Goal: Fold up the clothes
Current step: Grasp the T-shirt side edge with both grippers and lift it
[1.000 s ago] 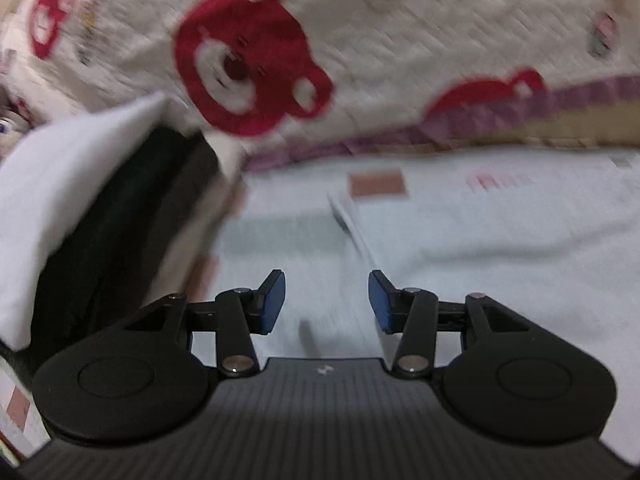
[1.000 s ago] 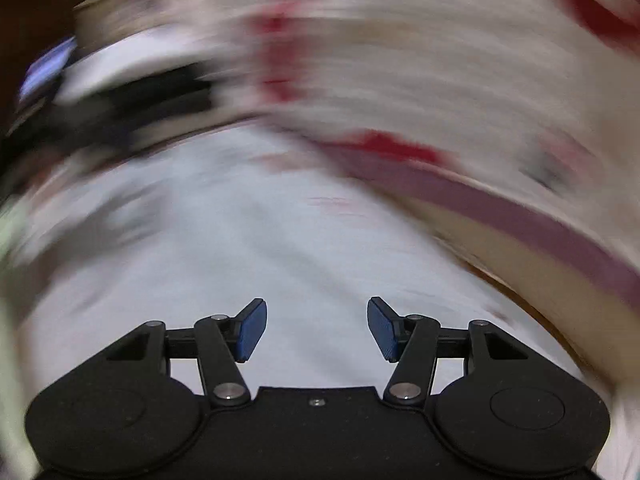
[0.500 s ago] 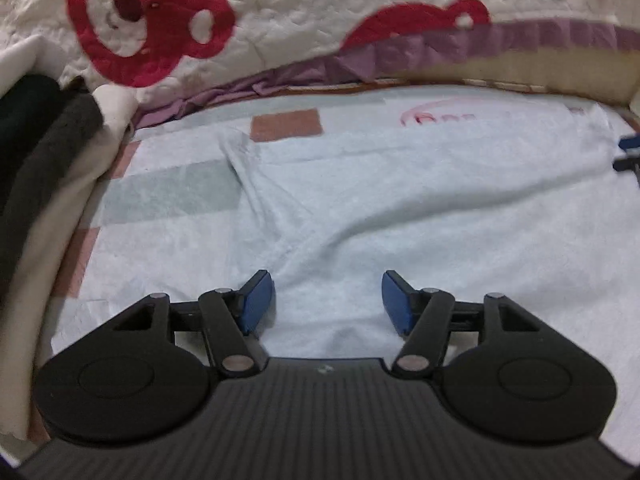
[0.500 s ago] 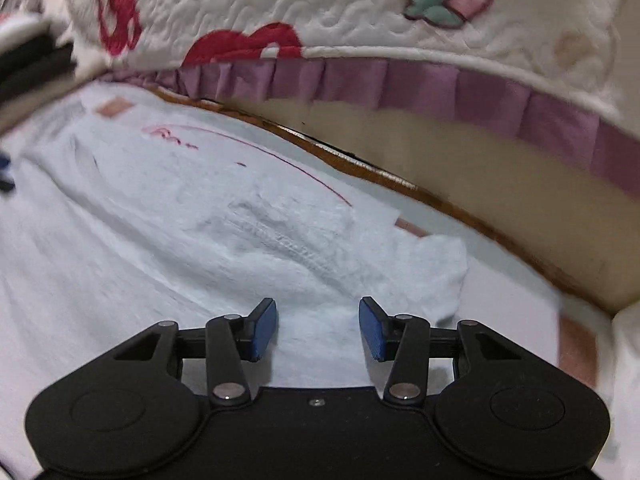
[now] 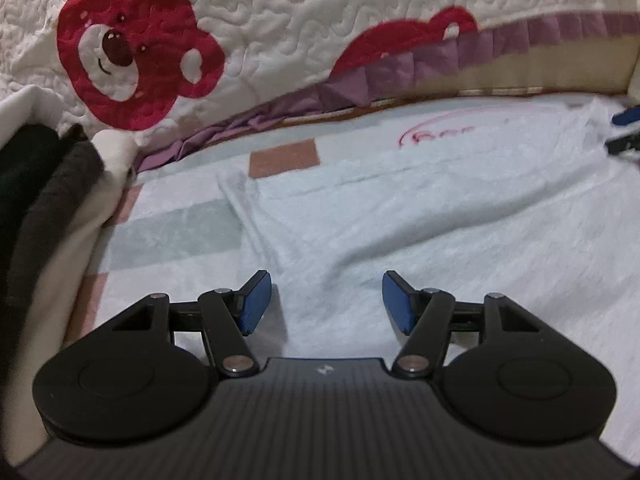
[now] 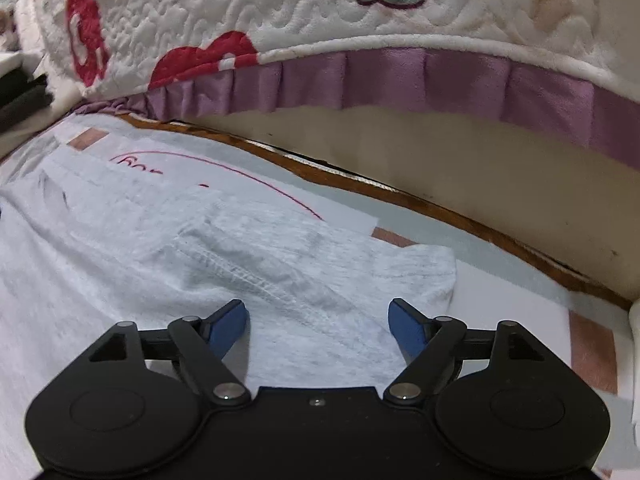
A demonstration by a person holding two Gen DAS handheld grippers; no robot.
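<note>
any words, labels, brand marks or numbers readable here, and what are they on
No text can be read with certainty.
Red script under a red arc on the pale sheet: a few looped letters, too blurred and partly covered by the white garment to read.
Small pale logo on the left hand-held gripper body: a mark, not legible letters.
The quilt carries pictures only.

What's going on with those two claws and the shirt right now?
Left gripper open over the pale grey T-shirt. Right gripper opening above its sleeve, nothing gripped. Nothing in the way.

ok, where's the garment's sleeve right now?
Right wrist view, lower centre-right: the sleeve lies flat on the mat, just beyond the right gripper, whose jaws are opening with nothing between them.
</note>
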